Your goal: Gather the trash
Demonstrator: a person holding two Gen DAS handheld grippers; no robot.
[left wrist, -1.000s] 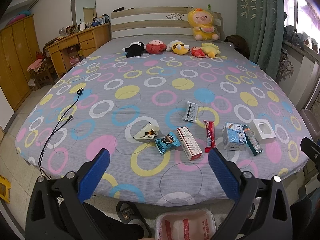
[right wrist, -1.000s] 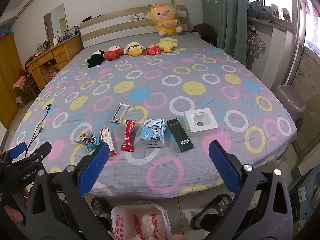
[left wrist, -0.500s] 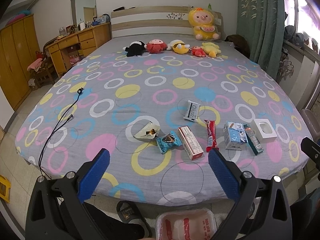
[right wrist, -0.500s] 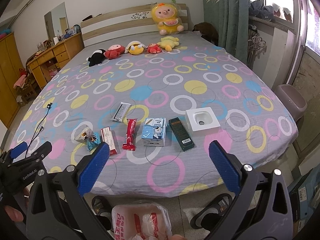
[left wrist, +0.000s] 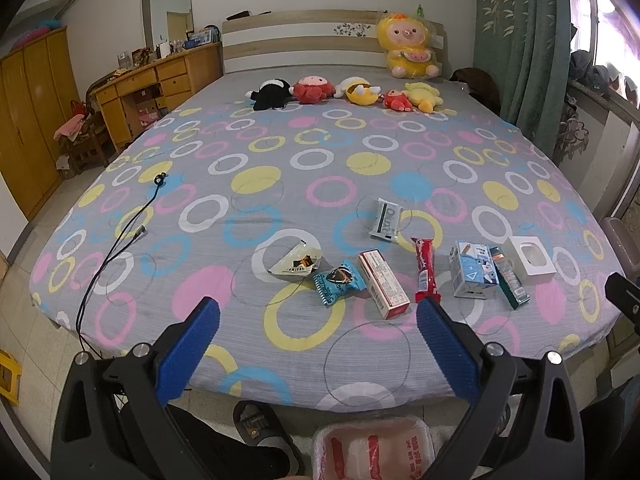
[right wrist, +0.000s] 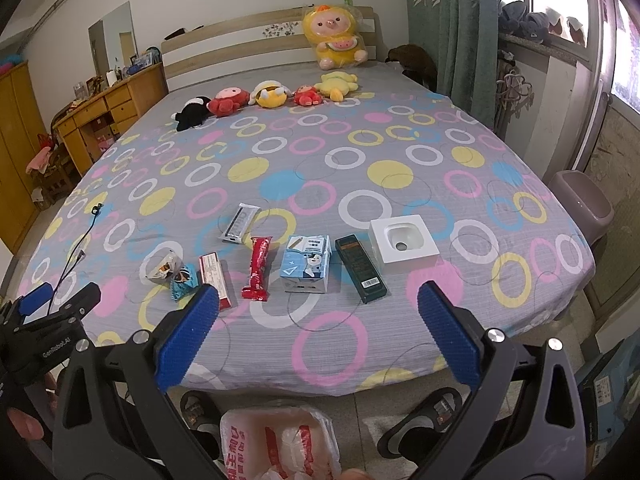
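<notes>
Two ribbed blue tools (left wrist: 318,322) (right wrist: 318,322) agape.

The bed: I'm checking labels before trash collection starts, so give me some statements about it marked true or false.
1. Both the left gripper and the right gripper are open and empty. True.
2. The red wrapper lies between the red-and-white box and the blue carton. True.
3. The white square box sits at the left end of the row. False: it is at the right end, beside the dark green box.
4. The plastic bag rests on the bed. False: it is on the floor.
</notes>
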